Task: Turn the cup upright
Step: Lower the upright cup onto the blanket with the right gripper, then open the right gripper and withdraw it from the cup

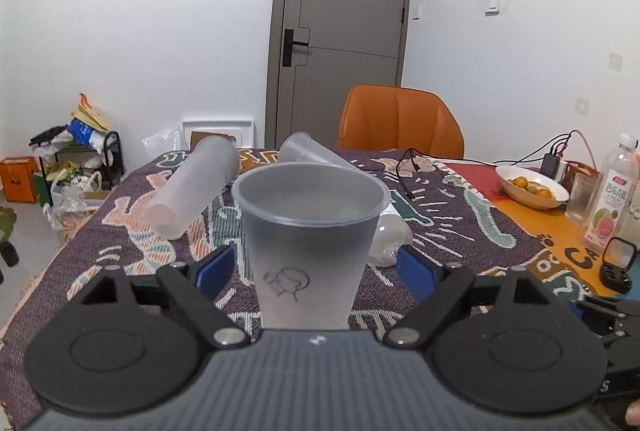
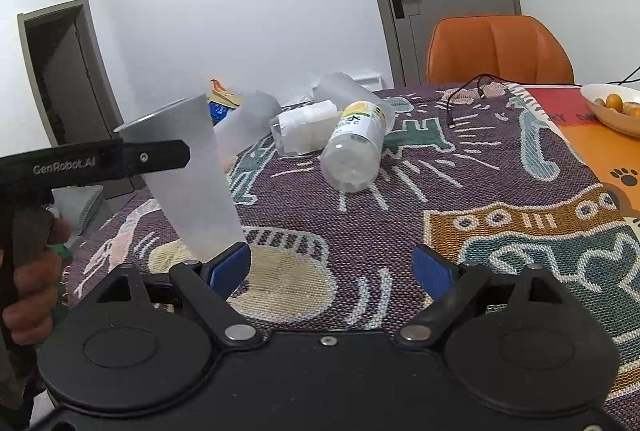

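A frosted grey plastic cup (image 1: 308, 239) with a small line drawing stands upright, mouth up, between the blue pads of my left gripper (image 1: 316, 267). The jaws are spread wide and there is a gap on each side of the cup. In the right wrist view the same cup (image 2: 188, 171) shows at the left, with the left gripper's black finger (image 2: 160, 155) across it. My right gripper (image 2: 332, 267) is open and empty above the patterned cloth (image 2: 400, 199), its left pad close to the cup's base.
Several frosted cups lie on their sides further back, one long (image 1: 192, 187), one labelled (image 2: 356, 147). A bowl of oranges (image 1: 532, 187), a juice bottle (image 1: 608, 203), a glass, a black case and cables are at the right. An orange chair (image 1: 400, 123) stands behind the table.
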Demonstrator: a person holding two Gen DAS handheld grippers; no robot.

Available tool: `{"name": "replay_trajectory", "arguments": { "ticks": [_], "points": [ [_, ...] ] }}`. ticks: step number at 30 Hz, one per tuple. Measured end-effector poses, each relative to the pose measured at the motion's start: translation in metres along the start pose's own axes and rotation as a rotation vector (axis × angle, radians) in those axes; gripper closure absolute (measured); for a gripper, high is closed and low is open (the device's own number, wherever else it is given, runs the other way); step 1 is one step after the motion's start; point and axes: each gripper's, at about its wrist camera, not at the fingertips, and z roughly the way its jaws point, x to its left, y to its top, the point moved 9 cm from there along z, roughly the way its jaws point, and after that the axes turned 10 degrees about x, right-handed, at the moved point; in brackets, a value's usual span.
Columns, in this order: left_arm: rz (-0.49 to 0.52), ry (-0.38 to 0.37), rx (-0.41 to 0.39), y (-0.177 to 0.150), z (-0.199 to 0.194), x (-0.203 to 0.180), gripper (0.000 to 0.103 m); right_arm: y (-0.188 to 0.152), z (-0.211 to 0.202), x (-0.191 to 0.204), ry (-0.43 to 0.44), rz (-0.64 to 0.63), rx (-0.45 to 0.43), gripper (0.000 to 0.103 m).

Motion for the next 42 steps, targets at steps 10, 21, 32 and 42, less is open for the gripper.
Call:
{"name": "replay_trajectory", "arguments": {
  "ticks": [10,21,32,42],
  "points": [
    [-0.064,-0.023,-0.012,-0.008,-0.023,0.023,0.011,0.004,-0.012,0.02,-0.001,-0.029,-0.011,0.006],
    [-0.134,-0.025,-0.025,-0.017,-0.043,0.056,0.011,0.005,-0.022,0.031,-0.007,-0.004,-0.033,0.0],
    [-0.083,-0.026,0.038,-0.036,-0.05,0.064,0.0,0.001,-0.031,0.038,-0.006,-0.001,-0.024,0.0],
    [-0.062,-0.02,0.053,-0.041,-0.057,0.066,0.0,-0.003,-0.035,0.046,0.003,-0.012,-0.011,0.0]
  ]
}}
